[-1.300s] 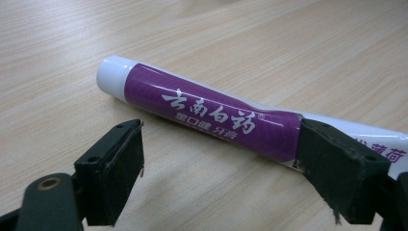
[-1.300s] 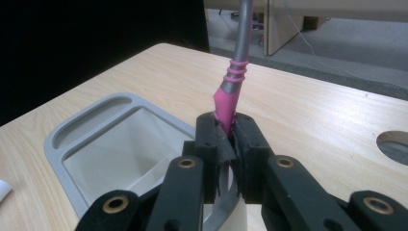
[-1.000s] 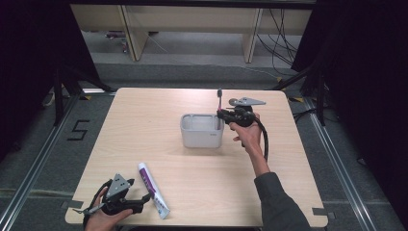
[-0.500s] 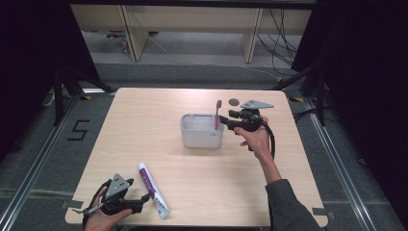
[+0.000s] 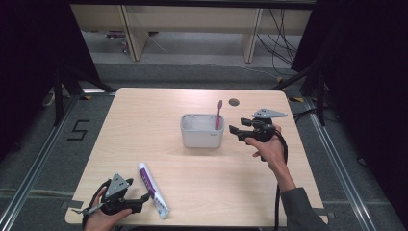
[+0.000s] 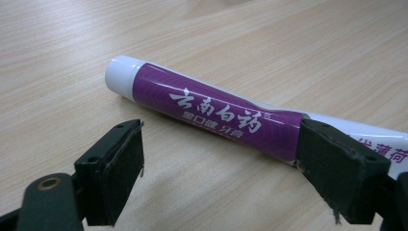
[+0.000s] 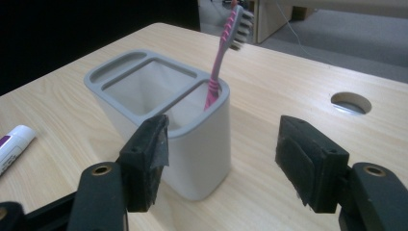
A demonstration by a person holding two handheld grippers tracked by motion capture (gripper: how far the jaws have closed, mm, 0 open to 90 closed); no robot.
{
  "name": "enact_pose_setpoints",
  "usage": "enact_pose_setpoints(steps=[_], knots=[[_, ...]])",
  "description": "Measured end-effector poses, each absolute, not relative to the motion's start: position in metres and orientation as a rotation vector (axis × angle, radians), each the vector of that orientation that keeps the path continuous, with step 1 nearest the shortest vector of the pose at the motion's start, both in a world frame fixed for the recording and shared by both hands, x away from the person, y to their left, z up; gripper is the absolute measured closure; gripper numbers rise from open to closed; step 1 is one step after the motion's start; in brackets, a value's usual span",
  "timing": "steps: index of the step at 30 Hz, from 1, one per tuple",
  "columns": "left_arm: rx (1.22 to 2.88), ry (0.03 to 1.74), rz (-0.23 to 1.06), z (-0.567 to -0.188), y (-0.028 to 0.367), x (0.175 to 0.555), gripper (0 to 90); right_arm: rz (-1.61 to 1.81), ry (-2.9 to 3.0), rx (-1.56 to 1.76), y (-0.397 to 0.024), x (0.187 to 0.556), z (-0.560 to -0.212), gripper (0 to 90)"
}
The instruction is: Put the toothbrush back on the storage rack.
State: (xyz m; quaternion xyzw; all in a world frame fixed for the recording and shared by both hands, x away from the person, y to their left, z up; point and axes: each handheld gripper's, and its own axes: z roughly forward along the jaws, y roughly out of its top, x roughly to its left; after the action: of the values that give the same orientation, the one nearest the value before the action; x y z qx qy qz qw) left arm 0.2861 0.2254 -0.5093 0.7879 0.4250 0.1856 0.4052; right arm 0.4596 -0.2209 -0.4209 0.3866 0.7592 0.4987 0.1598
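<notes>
Toothbrush standing in holder, handle bottom hidden, right hand-held gripper just opening, empty, left hand-held gripper apart.

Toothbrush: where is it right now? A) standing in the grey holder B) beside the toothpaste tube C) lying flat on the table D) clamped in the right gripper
A: the pink toothbrush stands bristles-up in the grey holder, while the right gripper is open beside it with nothing between its jaws.

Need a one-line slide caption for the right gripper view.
Open right gripper facing a grey holder with a pink toothbrush standing inside.
</notes>
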Motion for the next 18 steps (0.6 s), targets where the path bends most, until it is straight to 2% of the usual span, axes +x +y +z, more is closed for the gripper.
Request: enact_pose_setpoints(steps=[2,4,6,14,18], knots=[[1.949,1.083,0.463,-0.51,0.223,0.286,16.5,1.409,2.178,1.111,-0.223,0.456,-0.422,35.6],[1.992,1.071,0.468,-0.509,0.225,0.286,16.5,1.396,2.191,1.126,-0.226,0.452,-0.423,34.7],[1.953,1.086,0.464,-0.51,0.223,0.286,16.5,1.378,2.188,1.12,-0.228,0.45,-0.425,34.5],[1.996,1.074,0.486,-0.508,0.227,0.283,16.5,1.372,2.199,1.128,-0.234,0.438,-0.431,33.2],[1.962,1.092,0.488,-0.509,0.226,0.282,16.6,1.364,2.192,1.116,-0.237,0.432,-0.43,33.0]])
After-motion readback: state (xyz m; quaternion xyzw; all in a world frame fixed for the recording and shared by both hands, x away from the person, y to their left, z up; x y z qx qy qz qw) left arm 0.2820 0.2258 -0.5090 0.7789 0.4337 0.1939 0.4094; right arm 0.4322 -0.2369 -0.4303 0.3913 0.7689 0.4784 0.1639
